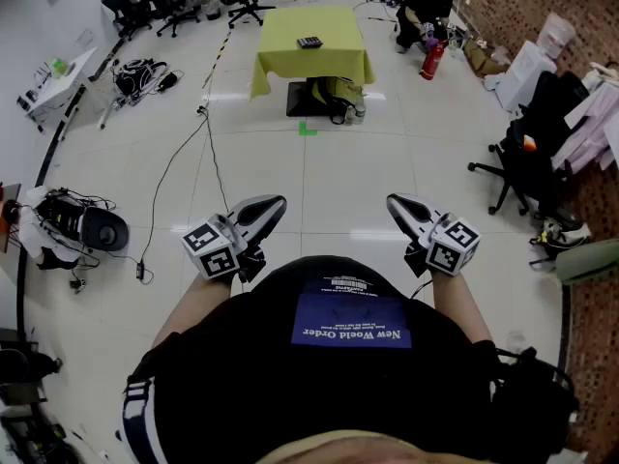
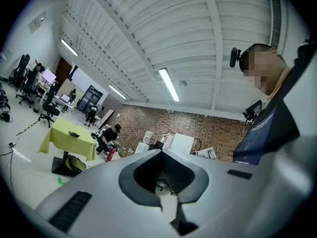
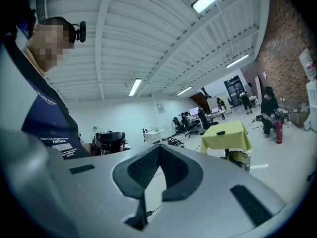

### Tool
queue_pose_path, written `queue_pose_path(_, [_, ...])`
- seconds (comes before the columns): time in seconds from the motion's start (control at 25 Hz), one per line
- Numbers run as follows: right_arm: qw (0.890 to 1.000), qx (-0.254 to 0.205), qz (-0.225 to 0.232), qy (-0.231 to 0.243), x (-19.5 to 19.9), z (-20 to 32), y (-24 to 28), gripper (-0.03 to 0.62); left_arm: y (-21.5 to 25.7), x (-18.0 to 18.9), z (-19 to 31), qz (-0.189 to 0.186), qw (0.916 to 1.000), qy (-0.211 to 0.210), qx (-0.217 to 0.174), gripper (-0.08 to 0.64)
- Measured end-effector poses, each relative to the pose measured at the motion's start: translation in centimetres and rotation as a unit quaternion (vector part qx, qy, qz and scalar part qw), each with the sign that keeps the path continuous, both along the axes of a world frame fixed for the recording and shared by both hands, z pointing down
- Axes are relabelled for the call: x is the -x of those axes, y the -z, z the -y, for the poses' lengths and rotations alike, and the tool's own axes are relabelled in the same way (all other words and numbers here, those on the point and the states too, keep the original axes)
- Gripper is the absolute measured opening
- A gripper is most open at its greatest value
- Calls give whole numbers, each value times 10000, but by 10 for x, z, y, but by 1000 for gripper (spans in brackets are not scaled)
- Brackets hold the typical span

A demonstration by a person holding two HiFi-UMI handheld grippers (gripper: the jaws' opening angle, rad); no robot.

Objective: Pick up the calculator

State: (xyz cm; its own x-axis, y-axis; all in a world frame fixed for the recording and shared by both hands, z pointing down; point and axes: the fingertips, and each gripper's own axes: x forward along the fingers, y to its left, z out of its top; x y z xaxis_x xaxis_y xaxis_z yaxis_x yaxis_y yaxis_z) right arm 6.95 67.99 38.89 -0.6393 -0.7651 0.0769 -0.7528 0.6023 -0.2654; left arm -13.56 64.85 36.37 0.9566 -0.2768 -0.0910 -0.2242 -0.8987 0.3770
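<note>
The calculator [image 1: 309, 42] is a small dark slab lying on a table with a yellow-green cloth [image 1: 290, 58], far across the floor from me. It shows tiny in the left gripper view [image 2: 74, 134] and in the right gripper view [image 3: 221, 132], on the same table [image 2: 63, 142] [image 3: 233, 142]. My left gripper [image 1: 279, 203] [image 2: 166, 196] and right gripper [image 1: 393, 202] [image 3: 143, 202] are held level close to my body. Both have their jaws shut with nothing between them.
Black cables [image 1: 184, 153] trail over the white floor between me and the table. A green tape mark [image 1: 308, 129] and a bag [image 1: 340, 100] lie by the table's foot. A crouching person [image 1: 424, 8] and a red fire extinguisher [image 1: 432, 61] are at its right. An office chair [image 1: 527, 158] stands at right.
</note>
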Motion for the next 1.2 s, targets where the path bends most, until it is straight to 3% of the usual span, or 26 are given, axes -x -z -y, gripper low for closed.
queue_pose_path(0.6, [9999, 115, 66, -107, -86, -13, -21, -15, -13, -98, -11, 183, 9992, -280, 217, 2])
queue_pose_path(0.92, [9998, 203, 30, -37, -51, 42, -34, -15, -26, -69, 47, 115, 9989, -305, 336, 2])
queue_pose_path(1.2, [9997, 152, 18, -170, 9, 140, -20, -15, -19, -13, 142, 23, 9979, -552, 346, 2])
